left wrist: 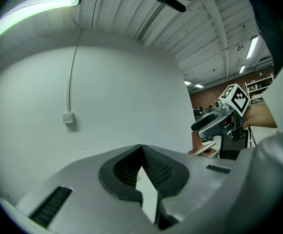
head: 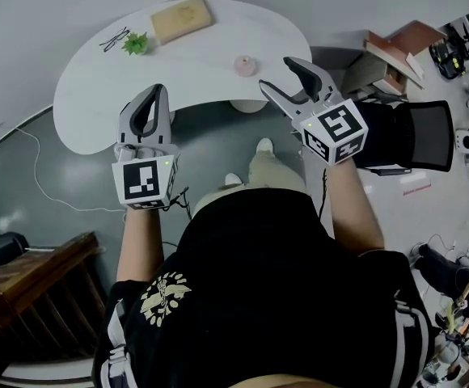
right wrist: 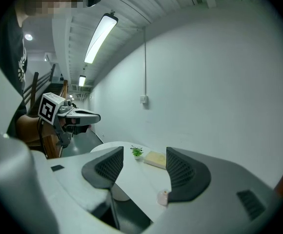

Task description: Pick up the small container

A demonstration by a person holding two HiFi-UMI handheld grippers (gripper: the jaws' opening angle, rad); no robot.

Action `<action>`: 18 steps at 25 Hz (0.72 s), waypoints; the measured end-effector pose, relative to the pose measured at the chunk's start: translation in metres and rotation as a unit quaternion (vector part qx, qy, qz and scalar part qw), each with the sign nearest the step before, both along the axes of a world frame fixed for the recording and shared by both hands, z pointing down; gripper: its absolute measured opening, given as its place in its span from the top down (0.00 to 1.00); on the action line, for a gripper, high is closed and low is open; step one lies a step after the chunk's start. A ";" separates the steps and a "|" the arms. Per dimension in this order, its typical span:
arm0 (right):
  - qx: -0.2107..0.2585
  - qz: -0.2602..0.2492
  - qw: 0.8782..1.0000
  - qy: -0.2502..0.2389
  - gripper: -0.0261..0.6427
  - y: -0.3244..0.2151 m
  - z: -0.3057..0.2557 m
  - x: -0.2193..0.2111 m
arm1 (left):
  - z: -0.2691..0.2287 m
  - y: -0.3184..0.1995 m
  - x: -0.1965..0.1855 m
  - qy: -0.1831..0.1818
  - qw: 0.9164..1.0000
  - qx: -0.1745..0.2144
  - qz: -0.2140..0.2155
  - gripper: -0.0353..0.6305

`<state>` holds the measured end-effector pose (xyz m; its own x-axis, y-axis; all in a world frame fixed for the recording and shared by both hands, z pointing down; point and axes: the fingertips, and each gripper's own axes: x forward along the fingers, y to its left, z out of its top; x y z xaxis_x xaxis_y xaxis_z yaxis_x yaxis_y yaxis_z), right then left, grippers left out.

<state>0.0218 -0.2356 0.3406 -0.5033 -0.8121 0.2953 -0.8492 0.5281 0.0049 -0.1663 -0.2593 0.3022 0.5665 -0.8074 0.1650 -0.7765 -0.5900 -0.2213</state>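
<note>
left gripper [head: 157, 92]: grey, black pads | right gripper [head: 276, 75]: same (checkered marker cubes [head: 144, 181] on both) | shirt [head: 259, 273]: black, pale emblem [head: 163, 296]

Inspection finding: no legible text, number, brand or sign in any view. The marker cube [head: 144, 182] on my left gripper [head: 157, 92] and the second cube [head: 337, 132] on my right gripper [head: 276, 74] bear only black-and-white square patterns, no letters. The pale emblem [head: 163, 296] on my black shirt [head: 283, 281] shows no readable print.
</note>
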 end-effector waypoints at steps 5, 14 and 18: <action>-0.018 -0.007 1.000 0.000 0.57 -0.021 0.023 0.008 | 0.008 -0.018 0.006 -0.006 1.000 -0.005 -0.008 0.91; -0.046 -0.035 0.998 0.005 0.57 -0.084 0.061 0.022 | 0.021 -0.080 0.032 -0.007 1.000 -0.017 -0.022 0.91; -0.045 -0.053 0.998 0.006 0.57 -0.105 0.080 0.023 | 0.037 -0.102 0.052 -0.010 0.999 -0.030 -0.021 0.91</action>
